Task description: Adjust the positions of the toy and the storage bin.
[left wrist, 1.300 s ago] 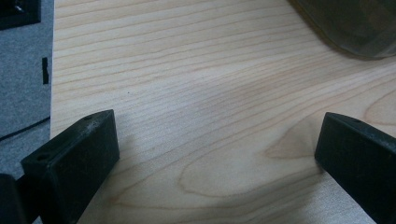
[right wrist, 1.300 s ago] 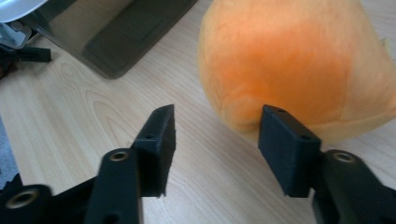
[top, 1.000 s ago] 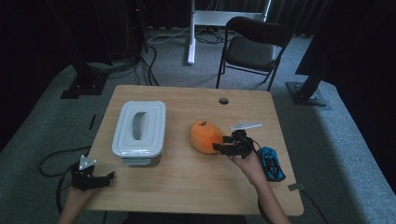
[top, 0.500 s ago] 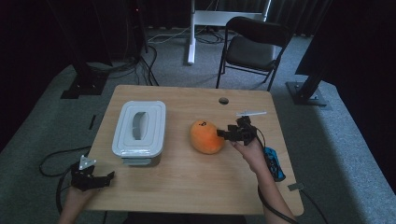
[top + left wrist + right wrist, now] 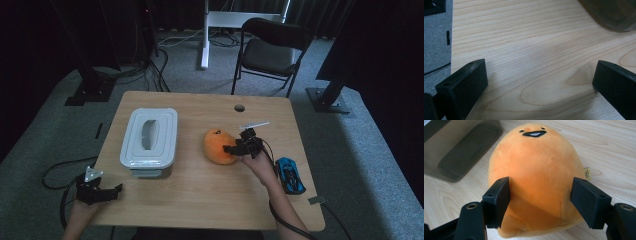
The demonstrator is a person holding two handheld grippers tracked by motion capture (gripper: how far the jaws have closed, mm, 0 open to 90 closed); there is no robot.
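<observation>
An orange egg-shaped plush (image 5: 218, 146) with a small face lies on the wooden table (image 5: 200, 200), right of centre. My right gripper (image 5: 231, 148) reaches it from the right. In the right gripper view the plush (image 5: 536, 162) sits between the two black jaws of this gripper (image 5: 539, 195), which stand wide at its sides and have just been opening. My left gripper (image 5: 112, 192) hovers at the table's front left corner. Its jaws (image 5: 539, 82) are spread wide over bare wood with nothing between them.
A grey-white lidded box (image 5: 149, 140) stands left of the plush; its corner (image 5: 614, 12) is in the left gripper view. A blue toy car (image 5: 290, 175) lies by the right forearm. The table has a round hole (image 5: 239, 107) at the back. A chair (image 5: 272, 50) stands behind.
My right gripper has moved a little left and farther up the table, its jaws now around the plush's right end. The plush, box and left gripper have not moved.
</observation>
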